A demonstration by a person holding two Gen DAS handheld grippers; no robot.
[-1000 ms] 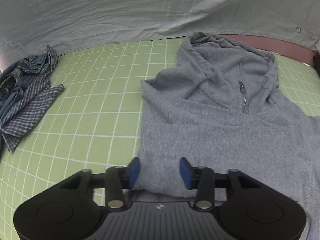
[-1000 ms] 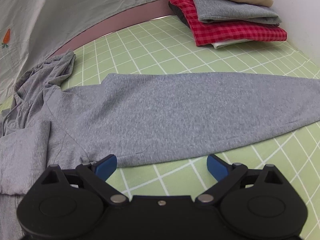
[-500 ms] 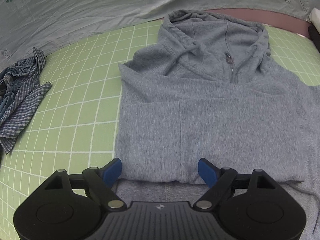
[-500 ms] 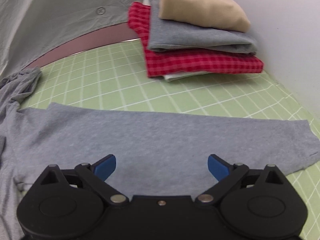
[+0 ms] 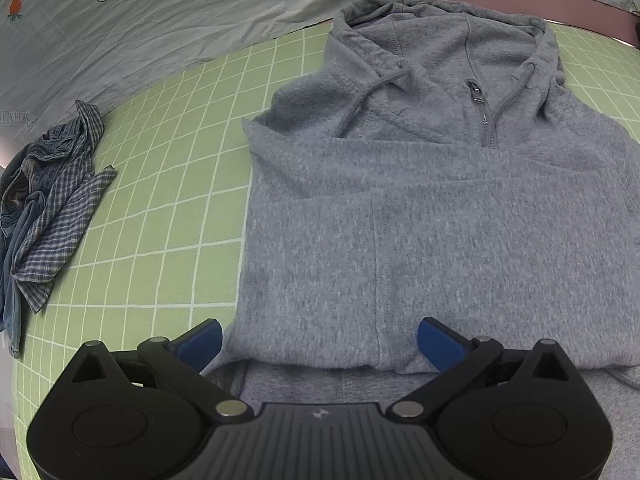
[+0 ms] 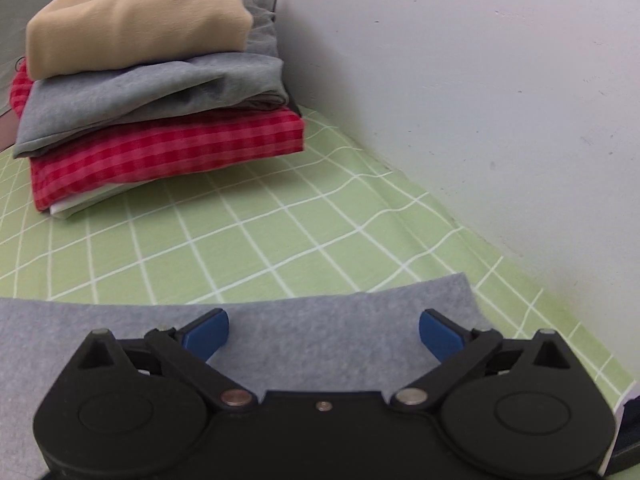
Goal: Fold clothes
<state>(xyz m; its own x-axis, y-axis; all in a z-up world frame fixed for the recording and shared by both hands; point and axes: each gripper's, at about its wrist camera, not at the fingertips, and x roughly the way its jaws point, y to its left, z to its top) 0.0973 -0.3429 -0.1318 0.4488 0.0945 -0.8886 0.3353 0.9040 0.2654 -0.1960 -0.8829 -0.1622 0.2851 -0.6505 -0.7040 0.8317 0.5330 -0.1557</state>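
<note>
- Grey hoodie (image 5: 420, 216) lies front-up on the green checked sheet (image 5: 168, 184), its hood (image 5: 440, 40) toward the far edge, by the pale printed cloth (image 5: 160, 12) that hangs behind.
- Its zip pull (image 5: 477, 96) sits just under the hood opening, with a drawcord (image 5: 360, 108) trailing down to the left of it.
- One side of the hoodie has been folded in across the chest, leaving a straight folded edge on the left.
- Left gripper (image 5: 318, 340) hovers over the hoodie's lower hem with its blue pads spread wide and nothing between them; whether the pads touch the fabric is hard to say from this angle.
- A crumpled blue plaid shirt (image 5: 48, 208) lies well apart from the hoodie, near the left edge of the sheet.
- In the right wrist view, the hoodie's sleeve (image 6: 320, 332) lies flat across the sheet, its cuff end near the white wall (image 6: 480, 100).
- Right gripper (image 6: 324, 330) is over that sleeve near the cuff, jaws wide apart and holding nothing.
- A stack of folded clothes (image 6: 152, 92) stands farther back by the wall: beige on top, then grey, red check, and a white layer at the bottom.
</note>
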